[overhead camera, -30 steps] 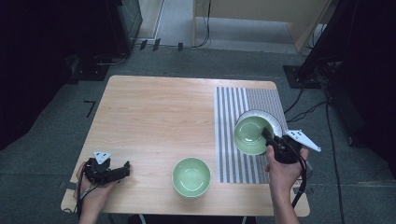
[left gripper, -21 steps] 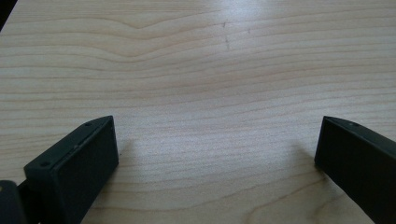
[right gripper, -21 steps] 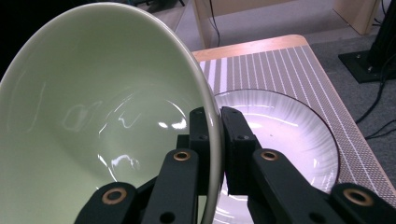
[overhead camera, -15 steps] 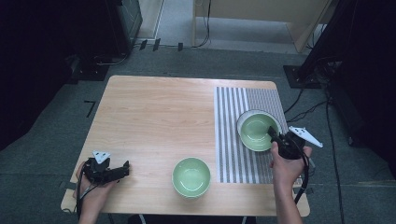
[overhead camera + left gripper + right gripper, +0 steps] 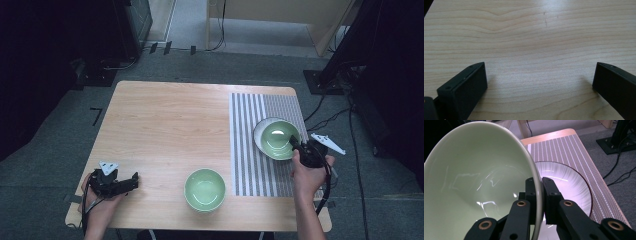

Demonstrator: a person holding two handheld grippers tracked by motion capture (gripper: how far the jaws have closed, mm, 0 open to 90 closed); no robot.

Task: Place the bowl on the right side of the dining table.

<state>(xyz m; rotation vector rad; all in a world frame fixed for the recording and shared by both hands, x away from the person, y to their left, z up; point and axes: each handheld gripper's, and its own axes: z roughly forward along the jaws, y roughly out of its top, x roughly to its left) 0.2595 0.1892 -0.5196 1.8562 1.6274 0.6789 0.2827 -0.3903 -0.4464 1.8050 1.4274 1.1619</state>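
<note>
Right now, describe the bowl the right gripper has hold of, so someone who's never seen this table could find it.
Look to the striped mat on the table's right side. On it lies a white plate, and over that is the green bowl, its rim pinched by the right gripper. The other green bowl sits alone on bare wood.

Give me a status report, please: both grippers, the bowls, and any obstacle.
Right gripper shut on green bowl rim, over the white plate on striped mat. Left gripper open above bare table. Second green bowl sits apart; no obstacle.
</note>
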